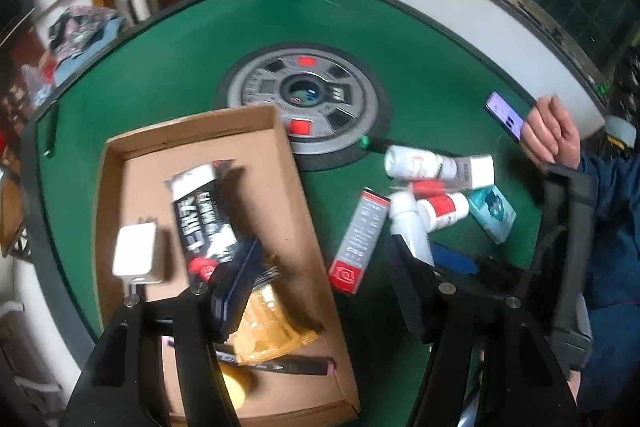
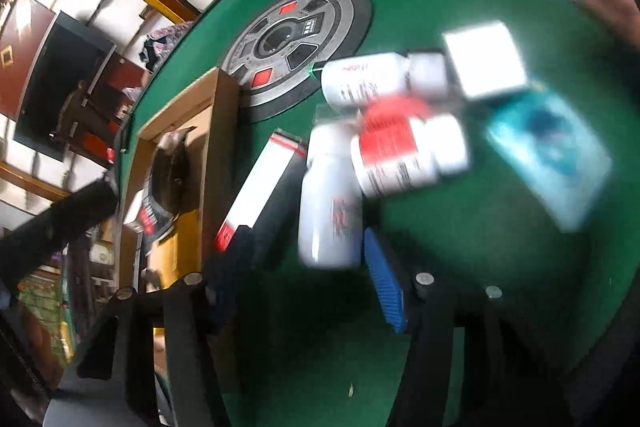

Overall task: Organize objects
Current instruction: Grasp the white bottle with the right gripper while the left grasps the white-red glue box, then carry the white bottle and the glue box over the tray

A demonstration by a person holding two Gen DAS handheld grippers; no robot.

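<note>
Green felt table (image 1: 192,43) with a grey round centre console (image 1: 304,95), window behind; the right wrist view adds shelving and a dark TV (image 2: 60,83) that the left misses.

Nearest, the left gripper (image 1: 320,291) hangs over the cardboard box (image 1: 120,155), jaws spread wide, nothing between them. Left view looks down into the box: black marker (image 1: 280,365) and a yellow object (image 1: 236,387) at the near end, orange crinkly packet (image 1: 268,327), black-and-white snack wrapper (image 1: 204,219), white charger (image 1: 134,255). The right view sees that box (image 2: 212,147) only side-on, contents mostly hidden.

Right gripper (image 2: 316,283) also stands open and empty, one blue ribbed pad (image 2: 386,287) clear, just short of a white bottle (image 2: 330,199) lying on the felt. Heavy blur here.

Beyond it on the felt, a loose cluster: red-and-white long box (image 1: 358,239) beside the cardboard box, red-labelled bottle (image 2: 404,155), another white bottle (image 2: 368,77), white square box (image 2: 484,59), teal box (image 2: 552,159). Whether these touch one another I cannot tell.

Farthest, at the table edge, a bare hand (image 1: 552,131) holds a lit phone (image 1: 506,115); sharp in the left view, only a smear in the right.
</note>
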